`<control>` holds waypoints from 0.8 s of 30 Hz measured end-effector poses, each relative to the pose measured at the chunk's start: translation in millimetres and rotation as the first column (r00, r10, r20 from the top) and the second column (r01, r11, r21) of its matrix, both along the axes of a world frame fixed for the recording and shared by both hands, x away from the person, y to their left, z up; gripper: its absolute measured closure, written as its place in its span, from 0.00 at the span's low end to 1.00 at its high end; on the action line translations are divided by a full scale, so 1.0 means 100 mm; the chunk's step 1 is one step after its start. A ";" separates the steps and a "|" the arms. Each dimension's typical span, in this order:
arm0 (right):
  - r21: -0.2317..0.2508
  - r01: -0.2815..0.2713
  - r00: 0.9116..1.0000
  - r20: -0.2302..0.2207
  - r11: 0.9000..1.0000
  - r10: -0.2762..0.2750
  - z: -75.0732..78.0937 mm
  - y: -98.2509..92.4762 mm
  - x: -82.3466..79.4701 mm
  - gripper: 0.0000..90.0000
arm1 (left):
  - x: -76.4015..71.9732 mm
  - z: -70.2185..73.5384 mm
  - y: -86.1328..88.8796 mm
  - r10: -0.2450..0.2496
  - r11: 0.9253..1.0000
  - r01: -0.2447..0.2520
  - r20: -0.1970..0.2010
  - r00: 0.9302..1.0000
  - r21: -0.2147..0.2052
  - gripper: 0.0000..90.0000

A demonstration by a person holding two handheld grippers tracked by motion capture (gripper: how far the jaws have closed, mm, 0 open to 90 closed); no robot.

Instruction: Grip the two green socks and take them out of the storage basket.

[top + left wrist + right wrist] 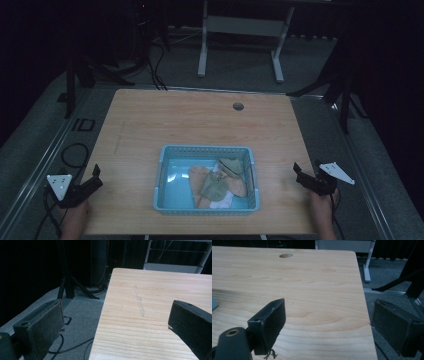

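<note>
Apparently both grippers, left point(95, 176) and right point(298, 171), gape empty at table point(150, 120) edges, flanking basket point(206, 149)

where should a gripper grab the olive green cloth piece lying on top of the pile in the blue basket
Likely from straight above: the basket walls block any side approach. Pinch the raised upper fold of the olive green cloth piece, which lies on top of the pile. The right gripper is nearer, jaws open.

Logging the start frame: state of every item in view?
Left gripper: open, empty, at the table's left edge.
Right gripper: open, empty, at the table's right edge.
Basket: upright on the table, holding clothes.
Clothes: piled loosely in the basket's right half.
</note>
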State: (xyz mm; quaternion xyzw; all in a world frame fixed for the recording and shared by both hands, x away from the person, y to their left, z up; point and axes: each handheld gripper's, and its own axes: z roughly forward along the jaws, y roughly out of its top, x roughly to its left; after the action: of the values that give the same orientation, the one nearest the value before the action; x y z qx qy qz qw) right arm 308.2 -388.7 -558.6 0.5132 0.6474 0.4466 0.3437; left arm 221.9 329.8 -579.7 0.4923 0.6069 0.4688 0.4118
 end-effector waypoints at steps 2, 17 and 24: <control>0.000 0.003 1.000 -0.009 1.000 -0.003 0.00 -0.01 0.00 0.13 | 0.00 0.00 0.00 -0.002 1.000 0.002 0.001 1.000 -0.001 0.00; 0.023 -0.141 0.980 -0.136 0.990 0.142 0.06 -0.26 -0.07 0.14 | -0.01 0.00 0.01 -0.011 1.000 0.011 0.006 1.000 -0.012 0.00; 0.024 -0.306 0.914 -0.271 0.952 0.301 0.00 -0.32 -0.12 0.14 | 0.00 0.00 0.02 -0.016 1.000 0.016 0.000 1.000 -0.010 0.00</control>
State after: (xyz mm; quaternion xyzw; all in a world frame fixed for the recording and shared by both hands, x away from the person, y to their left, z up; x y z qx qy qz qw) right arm 296.5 -421.2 -558.8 0.4595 0.7642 0.4138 0.1830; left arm 221.7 331.4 -579.6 0.4949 0.6052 0.4625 0.4181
